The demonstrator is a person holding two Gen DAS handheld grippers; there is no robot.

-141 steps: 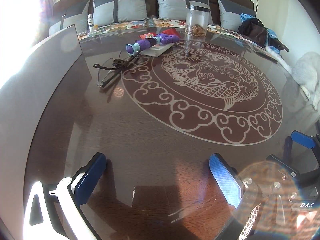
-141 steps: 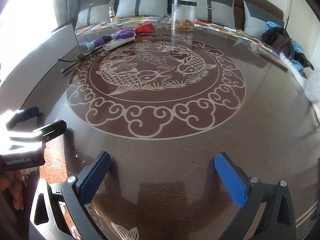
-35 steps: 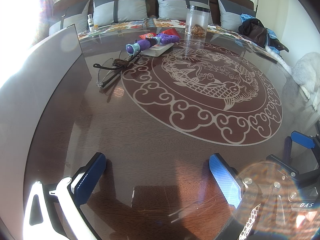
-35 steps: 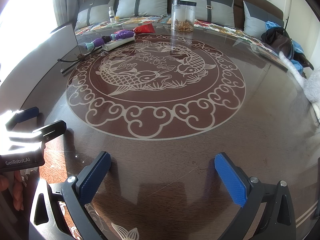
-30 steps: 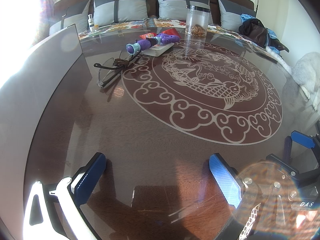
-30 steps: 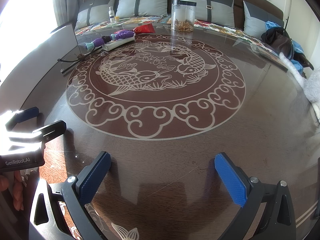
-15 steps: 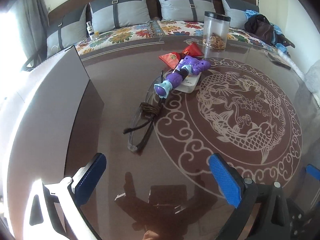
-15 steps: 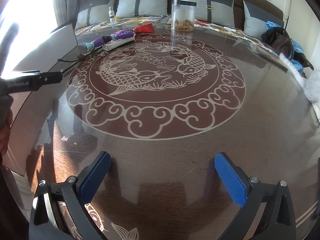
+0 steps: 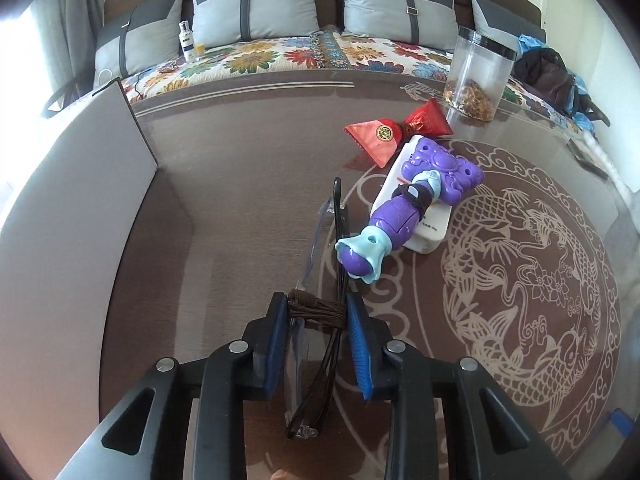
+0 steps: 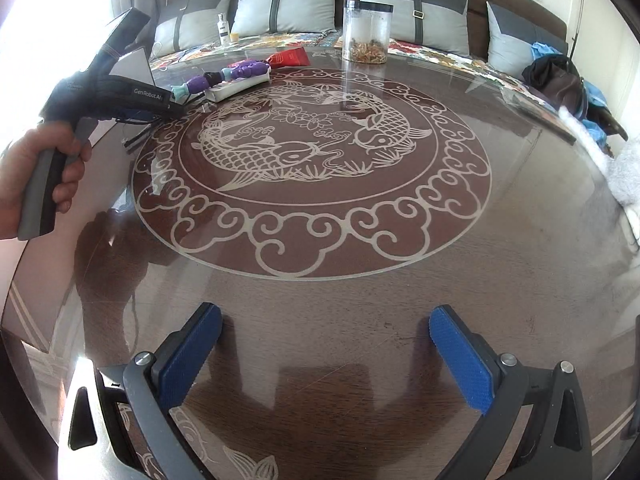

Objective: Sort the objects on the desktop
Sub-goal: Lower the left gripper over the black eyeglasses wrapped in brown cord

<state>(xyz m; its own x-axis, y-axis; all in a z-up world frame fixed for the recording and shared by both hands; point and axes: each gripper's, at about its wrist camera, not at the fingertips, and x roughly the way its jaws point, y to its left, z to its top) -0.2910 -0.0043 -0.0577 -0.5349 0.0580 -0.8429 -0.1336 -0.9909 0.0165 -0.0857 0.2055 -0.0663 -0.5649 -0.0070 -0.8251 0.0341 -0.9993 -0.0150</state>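
My left gripper is shut on a pair of clear safety glasses with black arms, gripping them at a brown cord bundle wrapped round the frame. Beyond lie a purple and light-blue toy on a white box and a red packet. In the right wrist view the left gripper sits at the far left by the toy. My right gripper is open and empty over the near table edge.
A clear jar with brown contents stands at the back right. A grey board leans along the table's left side. The round glass-topped table carries a fish pattern. A sofa with cushions runs behind.
My left gripper has moved forward across the table to the glasses and closed on them at the cord bundle. My right gripper has stayed where it was, open.
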